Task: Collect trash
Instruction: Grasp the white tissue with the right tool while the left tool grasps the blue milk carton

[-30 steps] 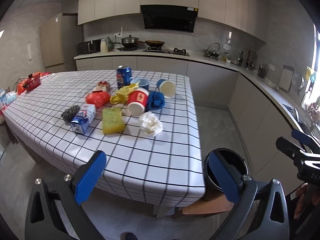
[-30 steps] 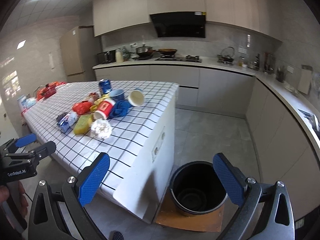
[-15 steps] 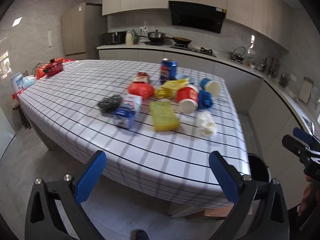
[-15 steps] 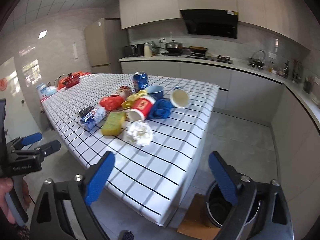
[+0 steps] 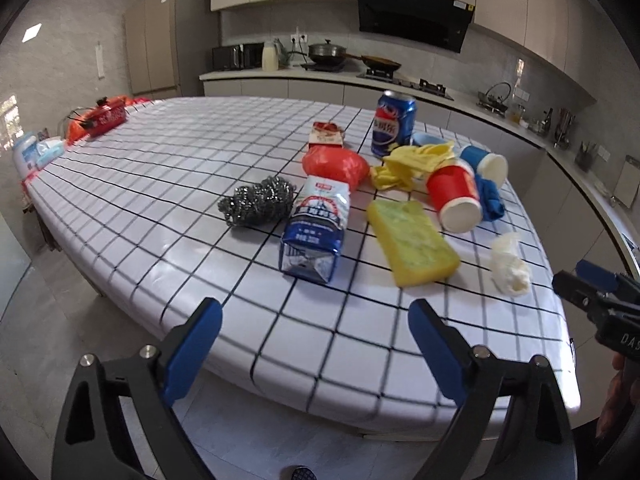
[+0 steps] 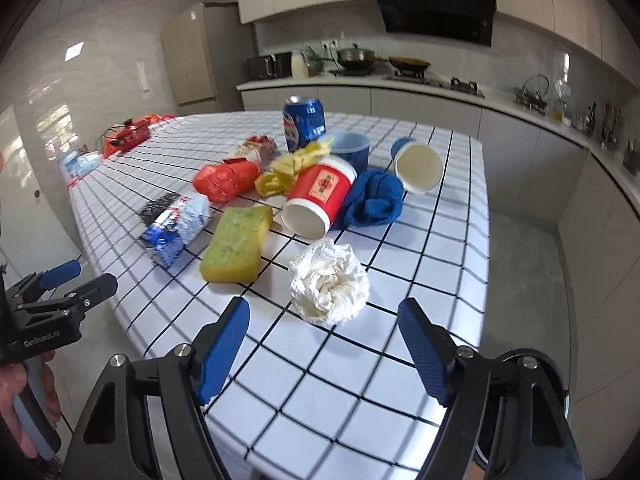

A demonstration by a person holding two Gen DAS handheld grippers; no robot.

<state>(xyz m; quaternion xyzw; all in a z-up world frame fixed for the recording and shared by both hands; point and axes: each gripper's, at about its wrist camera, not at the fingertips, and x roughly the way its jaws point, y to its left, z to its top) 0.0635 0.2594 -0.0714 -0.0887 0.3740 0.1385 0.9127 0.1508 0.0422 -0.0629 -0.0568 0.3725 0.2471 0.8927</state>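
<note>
The checked table (image 5: pixel 132 208) carries a heap of trash. A blue-and-white packet (image 5: pixel 316 228) lies nearest my left gripper (image 5: pixel 314 320), beside steel wool (image 5: pixel 256 200) and a yellow sponge (image 5: pixel 412 240). The left jaws are wide and closing, with nothing between them, over the table's near edge. A crumpled white tissue (image 6: pixel 328 286) lies just ahead of my right gripper (image 6: pixel 324 316), whose jaws are closing without touching it. Behind it lie a red paper cup (image 6: pixel 316 196) on its side, a blue cloth (image 6: pixel 374 198) and a cola can (image 6: pixel 304 122).
A red plastic bag (image 5: pixel 336 164), yellow gloves (image 5: pixel 412 164), a tipped blue cup (image 6: pixel 416 166) and a blue bowl (image 6: pixel 348 148) crowd the heap. A black bin's rim (image 6: pixel 554 374) shows past the table's corner. Red items (image 5: pixel 100 118) sit at the far left end.
Both grippers have come in toward the table and lower, so the trash looks much bigger. The right jaws have narrowed markedly, the left ones slightly. The bin has slid almost out of view.
</note>
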